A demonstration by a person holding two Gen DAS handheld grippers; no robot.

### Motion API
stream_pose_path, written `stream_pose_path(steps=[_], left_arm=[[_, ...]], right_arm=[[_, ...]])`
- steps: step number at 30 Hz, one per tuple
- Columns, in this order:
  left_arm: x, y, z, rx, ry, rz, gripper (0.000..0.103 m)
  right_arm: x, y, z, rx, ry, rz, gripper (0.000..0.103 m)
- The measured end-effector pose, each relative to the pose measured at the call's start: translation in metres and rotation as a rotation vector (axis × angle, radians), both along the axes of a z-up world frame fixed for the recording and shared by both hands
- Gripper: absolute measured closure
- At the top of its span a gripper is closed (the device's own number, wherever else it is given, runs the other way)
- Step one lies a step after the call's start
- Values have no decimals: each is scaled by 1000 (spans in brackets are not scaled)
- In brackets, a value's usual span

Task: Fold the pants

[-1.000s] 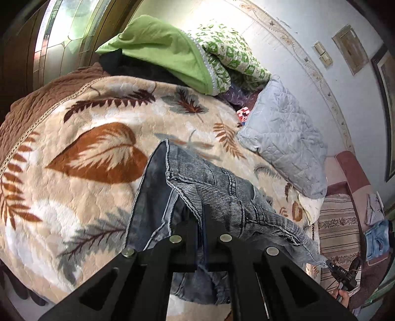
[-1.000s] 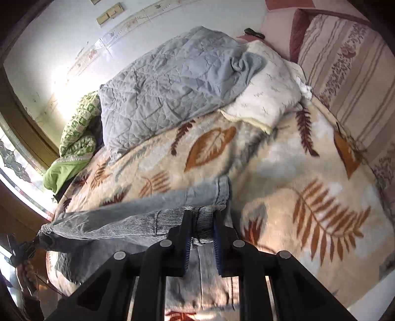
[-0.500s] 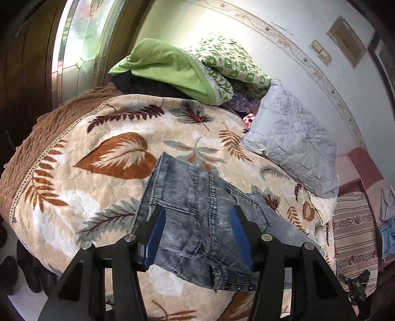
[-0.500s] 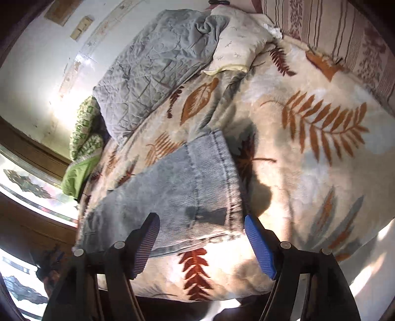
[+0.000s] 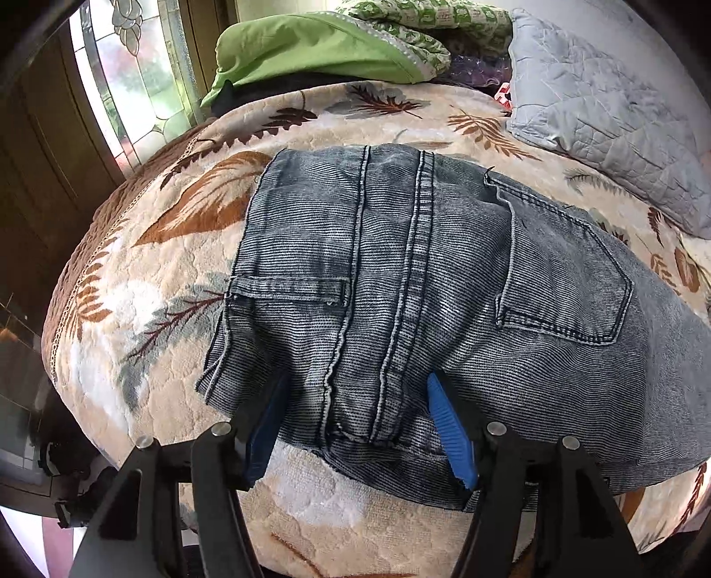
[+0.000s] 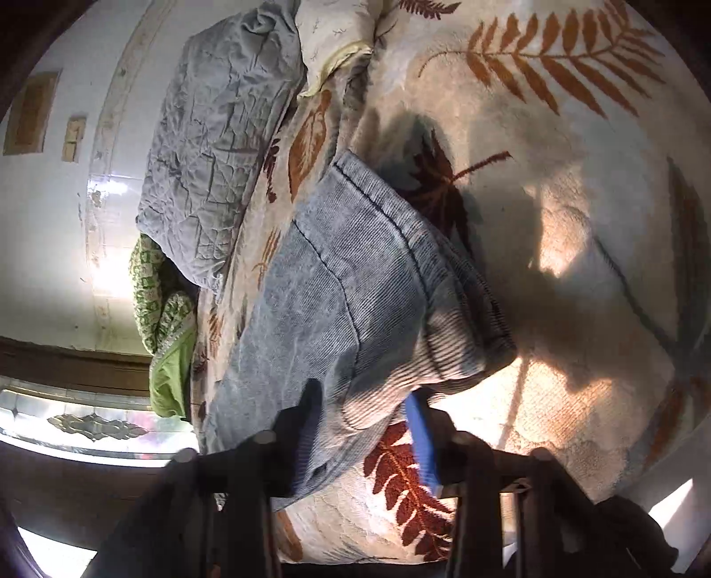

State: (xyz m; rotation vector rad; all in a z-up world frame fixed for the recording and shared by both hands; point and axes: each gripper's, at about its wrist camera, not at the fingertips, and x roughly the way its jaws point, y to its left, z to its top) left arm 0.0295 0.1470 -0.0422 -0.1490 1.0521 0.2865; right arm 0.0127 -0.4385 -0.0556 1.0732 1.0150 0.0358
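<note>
Grey-blue ribbed jeans (image 5: 422,284) lie folded lengthwise on the leaf-print blanket (image 5: 146,307), back pocket up. My left gripper (image 5: 357,427) is open, its blue pads on either side of the waist end near the bed's front edge. In the right wrist view the hem end of the jeans (image 6: 355,284) lies flat. My right gripper (image 6: 364,435) is open, its jaws astride the near edge of the leg, and grips nothing.
A grey quilted pillow (image 5: 600,111) and green bedding (image 5: 320,49) lie at the head of the bed. A window (image 5: 129,62) is at the left. A cream pillow (image 6: 337,35) lies beyond the hem. The bed edge is just below both grippers.
Both grippers let go of the jeans and opened a second ago. The jeans dropped flat on the blanket. Both grippers have since come down close to the jeans' near edge.
</note>
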Motion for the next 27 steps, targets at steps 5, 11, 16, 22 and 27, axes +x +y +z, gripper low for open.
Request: stream_pose_path(steps=[5,11,16,22,27], left_arm=[[1,2,0,-17,16,-7,37],[-8,11,16,-106,-19,-7,37],[-42,46,52,-243,-202,110,36],[-40,81,20,-556,-158,261,37],[-36,74,-10,-711,-63,333,38]], right_arm=[[-1,10,43,-329,-41,48,88],[-1,3,11,-285,58,85,80],[-16,2,51,-335,-36,46,49],[0,28,73,-359,-153,108,39],[21,46,28,-310,-63,201,39]])
